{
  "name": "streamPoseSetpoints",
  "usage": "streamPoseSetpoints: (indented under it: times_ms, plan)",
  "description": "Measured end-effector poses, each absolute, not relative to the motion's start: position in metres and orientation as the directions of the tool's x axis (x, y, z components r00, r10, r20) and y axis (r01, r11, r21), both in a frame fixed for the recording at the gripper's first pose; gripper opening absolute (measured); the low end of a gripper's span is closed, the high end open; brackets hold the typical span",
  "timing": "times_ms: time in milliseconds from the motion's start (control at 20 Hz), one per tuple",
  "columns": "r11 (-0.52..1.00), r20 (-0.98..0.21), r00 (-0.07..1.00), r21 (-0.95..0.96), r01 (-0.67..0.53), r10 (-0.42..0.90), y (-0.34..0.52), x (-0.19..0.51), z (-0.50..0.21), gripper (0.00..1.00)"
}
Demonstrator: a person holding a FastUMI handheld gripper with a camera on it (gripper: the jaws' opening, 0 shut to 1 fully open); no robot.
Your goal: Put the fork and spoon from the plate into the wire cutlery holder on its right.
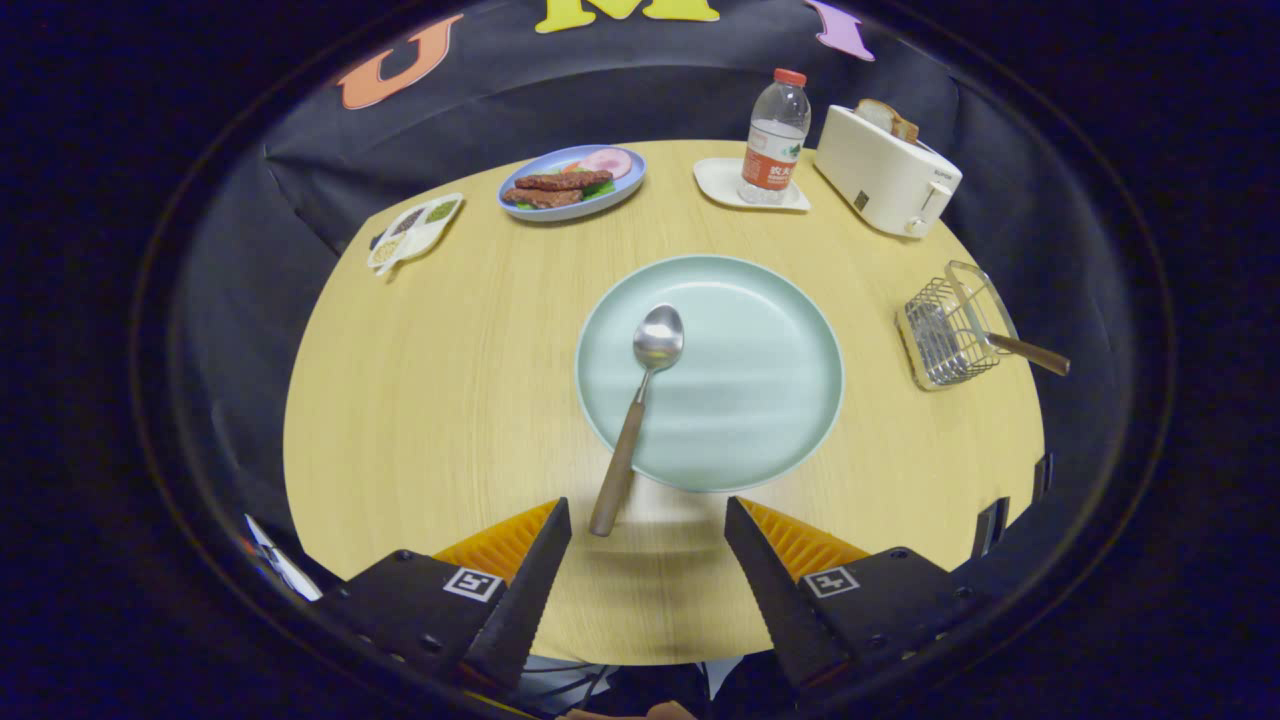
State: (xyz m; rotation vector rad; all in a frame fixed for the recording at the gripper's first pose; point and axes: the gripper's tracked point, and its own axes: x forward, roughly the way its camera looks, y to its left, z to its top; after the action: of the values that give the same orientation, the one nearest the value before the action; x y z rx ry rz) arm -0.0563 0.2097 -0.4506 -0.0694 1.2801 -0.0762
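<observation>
One spoon (pixel 640 400) is lying on the plate (pixel 760 400); we are holding the hand-held gripper (pixel 648 525) spread apart near its handle.

The bench (pixel 420 400) carries one round plate (pixel 740 400) with one spoon (pixel 640 400), one wire cutlery holder (pixel 945 330) with one handle (pixel 1030 352) sticking out, one food plate (pixel 572 182), one sectioned dish (pixel 415 230), one bottle (pixel 775 135), one toaster (pixel 885 170).

Toaster (pixel 885 170), water bottle (pixel 775 137), food plate (pixel 572 182), condiment tray (pixel 415 231) on table (pixel 430 400).
</observation>
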Motion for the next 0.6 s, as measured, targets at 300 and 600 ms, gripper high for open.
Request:
streamPoseSetpoints:
  times_ms: [300,600]
  plan:
    - [0.987,-0.962,0.228,-0.129,0.097,-0.148,0.219,-0.058,-0.480,0.65]
    - [0.989,-0.969,0.210,-0.114,0.097,-0.132,0.221,-0.057,-0.483,0.13]
